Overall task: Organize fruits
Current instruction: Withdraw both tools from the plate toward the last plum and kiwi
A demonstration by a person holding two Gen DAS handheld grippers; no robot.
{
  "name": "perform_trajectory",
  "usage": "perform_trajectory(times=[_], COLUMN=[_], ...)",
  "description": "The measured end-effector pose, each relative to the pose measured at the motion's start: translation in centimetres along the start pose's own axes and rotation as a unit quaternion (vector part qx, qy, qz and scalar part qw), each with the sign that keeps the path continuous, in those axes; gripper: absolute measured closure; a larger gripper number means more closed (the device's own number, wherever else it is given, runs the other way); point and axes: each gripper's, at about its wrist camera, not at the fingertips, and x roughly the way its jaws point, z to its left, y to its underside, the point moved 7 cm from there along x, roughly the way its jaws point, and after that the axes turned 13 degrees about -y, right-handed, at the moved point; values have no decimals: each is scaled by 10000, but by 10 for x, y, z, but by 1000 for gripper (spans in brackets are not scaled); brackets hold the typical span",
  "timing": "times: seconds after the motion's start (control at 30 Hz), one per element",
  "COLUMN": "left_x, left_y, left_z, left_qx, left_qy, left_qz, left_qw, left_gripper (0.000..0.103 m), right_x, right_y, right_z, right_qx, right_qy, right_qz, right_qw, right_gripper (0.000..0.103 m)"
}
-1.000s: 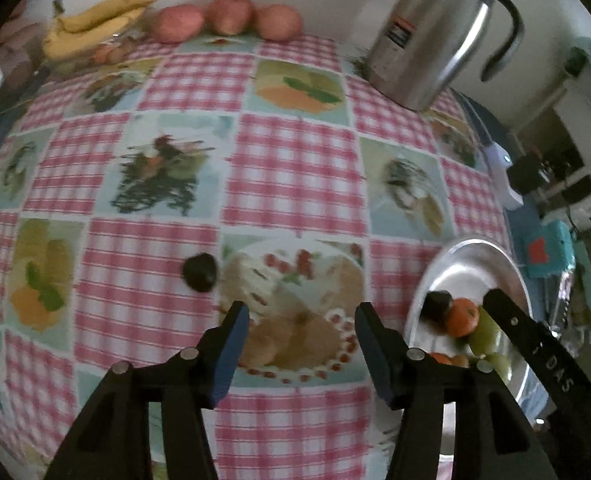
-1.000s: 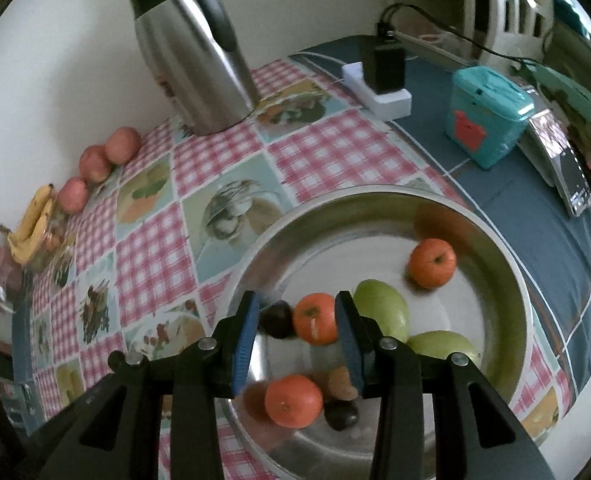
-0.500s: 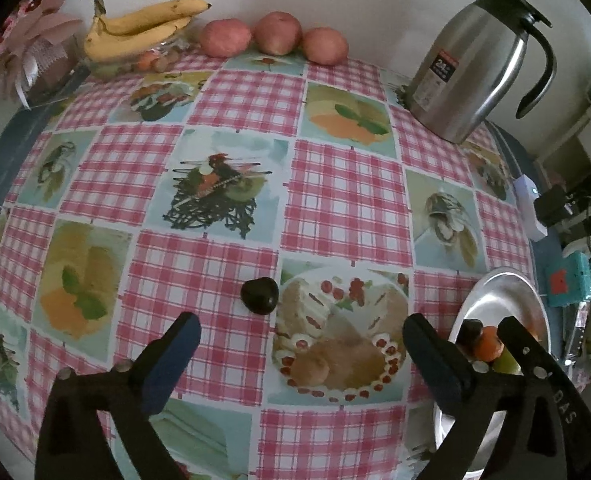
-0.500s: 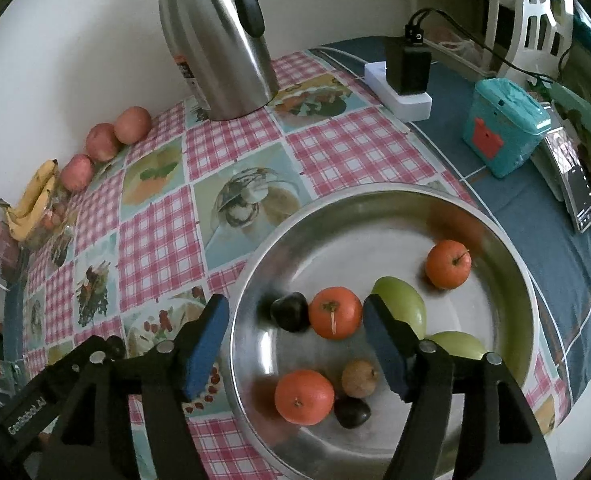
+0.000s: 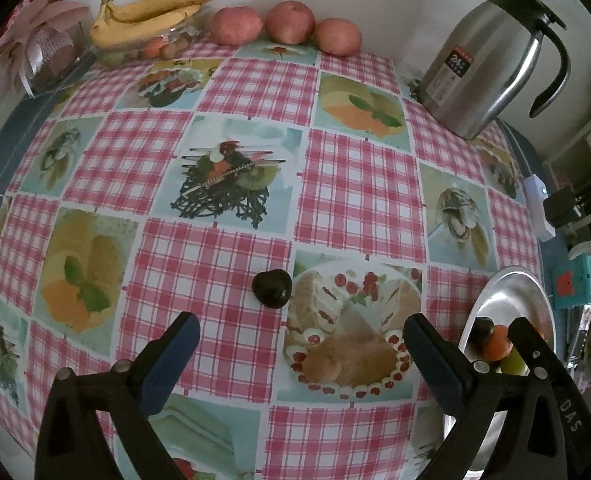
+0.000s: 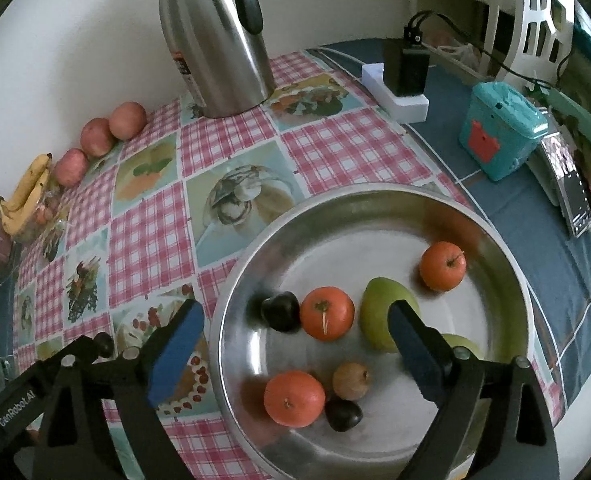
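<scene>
Left wrist: checked tablecloth [image 5: 359, 184], steel jug [image 5: 491, 64] by wall.

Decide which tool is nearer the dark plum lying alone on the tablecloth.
Left. The left tool hangs open just short of the dark plum; the right tool is open over the metal bowl.

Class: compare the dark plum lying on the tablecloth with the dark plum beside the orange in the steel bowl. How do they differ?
The tablecloth plum lies alone on pink check; the bowl plum sits in the steel bowl. The first touches nothing; the second nestles against an orange. Both are dark and rounded.
</scene>
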Motion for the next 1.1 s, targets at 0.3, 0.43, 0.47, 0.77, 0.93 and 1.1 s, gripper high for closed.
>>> perform_trajectory(times=[0.3,0.43,0.47,0.77,0.93,1.1], left_x=[1,-3,-6,-13,-17,-17], left_y=[0,-5,-8,-28,-32,-33], left_z=[3,8,13,60,81,95], left_qx=[-53,-66,-70,33,251,192], left_qy=[85,82,1,-872,-1573,-1588], left_qz=[91,15,-67,-491,-727,-720], left_qw=[9999,9999,10000,9950,9846,9845], left_gripper=[0,0,0,0,0,0], right_x=[1,2,3,-1,3,9], right_y=[0,0,0,-2,2,7], right_z=[1,-1,0,20,36,62], right_qx=[-96,-86,-79,-260,-305,-544], right_qy=[24,48,40,-188,-355,-570], right_qz=[35,88,90,-72,7,130], right_qw=[9999,9999,9999,9995,9989,9968], right_gripper=[9,9,9,9,10,9])
